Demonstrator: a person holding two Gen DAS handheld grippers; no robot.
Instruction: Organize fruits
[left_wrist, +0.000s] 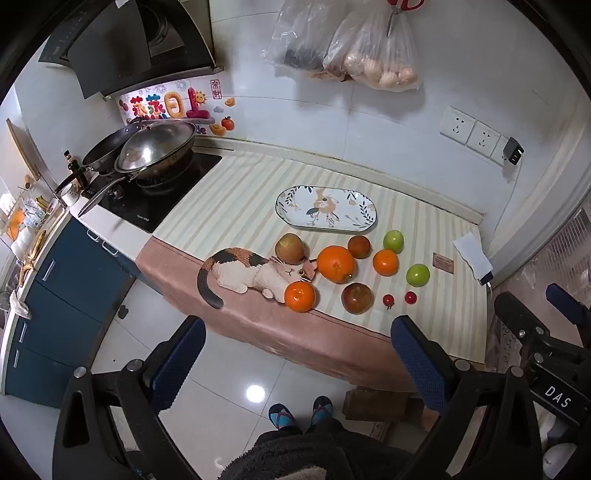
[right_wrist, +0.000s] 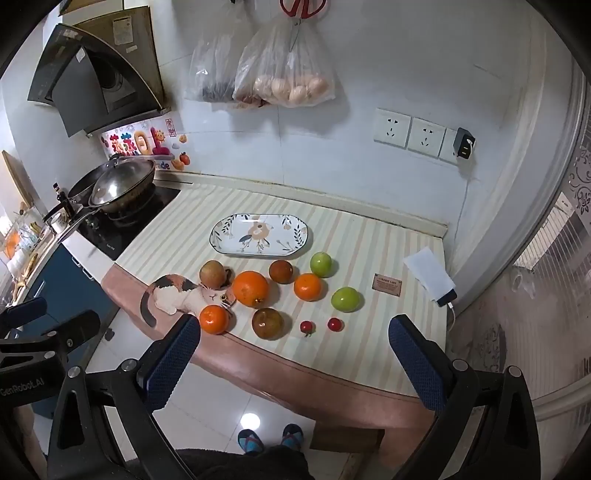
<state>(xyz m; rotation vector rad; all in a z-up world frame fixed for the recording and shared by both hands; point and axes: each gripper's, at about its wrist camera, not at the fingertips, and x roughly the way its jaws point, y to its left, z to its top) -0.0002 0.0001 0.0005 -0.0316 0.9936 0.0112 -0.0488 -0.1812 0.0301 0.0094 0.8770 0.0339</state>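
Both jaws gape wide: your left gripper (left_wrist: 297, 343) and right gripper (right_wrist: 293, 341) hold nothing. Fruit sits loose on the striped mat (right_wrist: 369, 354), big orange (right_wrist: 250, 288) at twelve o'clock, plate (right_wrist: 221, 236) beyond.

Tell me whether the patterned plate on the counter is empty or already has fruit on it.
Empty. The plate shows only its painted pattern; all the fruit, like the large orange, sits on the striped mat in front of it.

Open striped cloth (right_wrist: 373, 343) lies along the counter's near right edge; scattered fruit crowds the way to the plate (right_wrist: 221, 236), bags (right_wrist: 284, 70) hanging above.
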